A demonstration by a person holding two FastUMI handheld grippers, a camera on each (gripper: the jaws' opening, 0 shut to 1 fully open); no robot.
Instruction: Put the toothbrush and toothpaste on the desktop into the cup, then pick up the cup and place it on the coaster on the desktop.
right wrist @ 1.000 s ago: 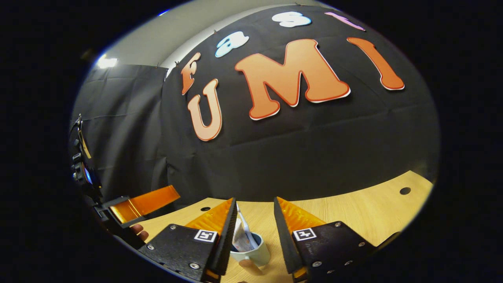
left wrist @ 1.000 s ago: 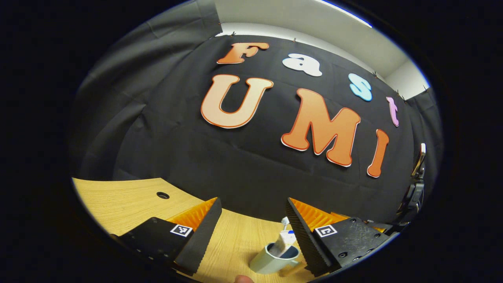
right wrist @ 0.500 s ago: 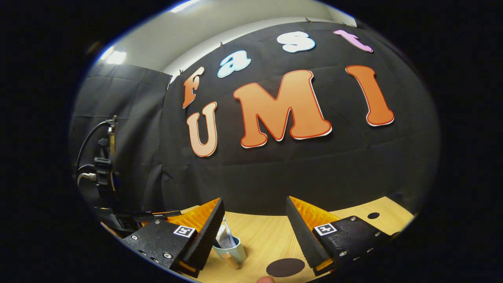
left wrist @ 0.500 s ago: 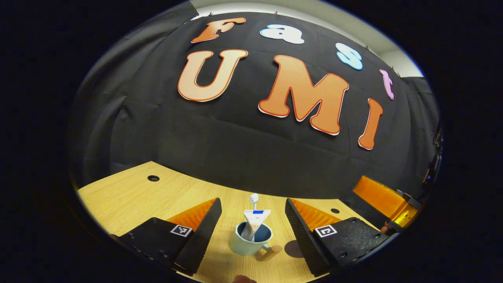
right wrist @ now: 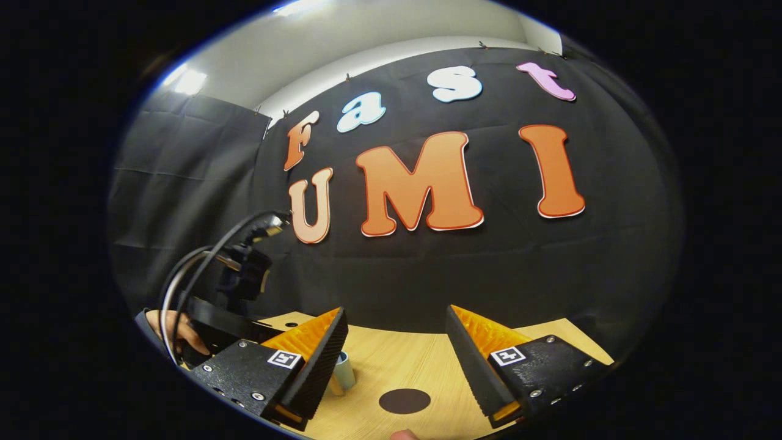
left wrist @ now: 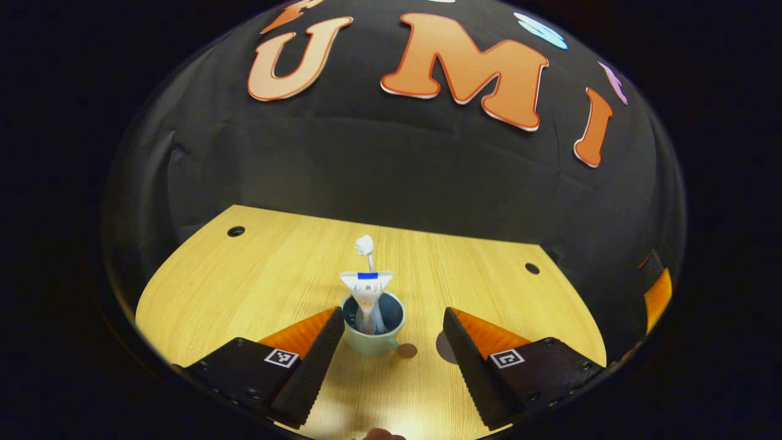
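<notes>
The left gripper [left wrist: 388,327] and right gripper [right wrist: 397,327] both hang with fingers spread wide, grasping nothing. On the light wooden desk [left wrist: 256,275] the cup [left wrist: 374,324] holds the toothbrush [left wrist: 365,247] and toothpaste [left wrist: 366,287], near the dark round coaster [right wrist: 404,401]. Black cloth [left wrist: 391,165] walls the booth behind.

Black tongs [left wrist: 388,354], square coded markers

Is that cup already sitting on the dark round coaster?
Apart. In the right gripper view, bare desktop separates the cup from the coaster.
</notes>
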